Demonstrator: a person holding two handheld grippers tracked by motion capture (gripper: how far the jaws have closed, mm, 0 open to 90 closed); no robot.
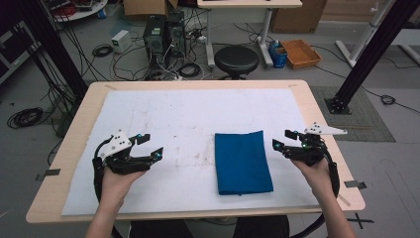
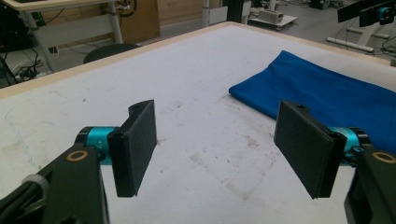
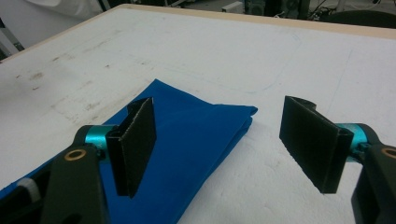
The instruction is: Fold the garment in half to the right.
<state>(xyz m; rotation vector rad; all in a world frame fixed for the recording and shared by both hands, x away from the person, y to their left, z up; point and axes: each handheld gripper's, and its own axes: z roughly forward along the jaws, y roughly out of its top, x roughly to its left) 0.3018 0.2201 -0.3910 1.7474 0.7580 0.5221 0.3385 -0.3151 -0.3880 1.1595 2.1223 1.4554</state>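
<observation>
Even, soft room light falls from above me, and nothing throws a hard shadow on the white table cover [image 1: 163, 114]. The high view looks coarse and slightly soft. My own black pads [image 2: 135, 147] close to the lens are a little blurred, with faint shadows beneath them.

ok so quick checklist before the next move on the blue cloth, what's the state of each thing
1. Blue cloth lies folded and flat on the white mat: ok.
2. Left hand-held gripper open, nothing between its jaws: ok.
3. Right hand-held gripper open, nothing between its jaws: ok.
4. Right hand-held gripper close to the cloth's edge, its jaws above it in the right gripper view: ok.
5. Left hand-held gripper apart from the cloth, bare mat between them: not ok if both must grasp.
6. How many layers the fold has: cannot tell.
</observation>
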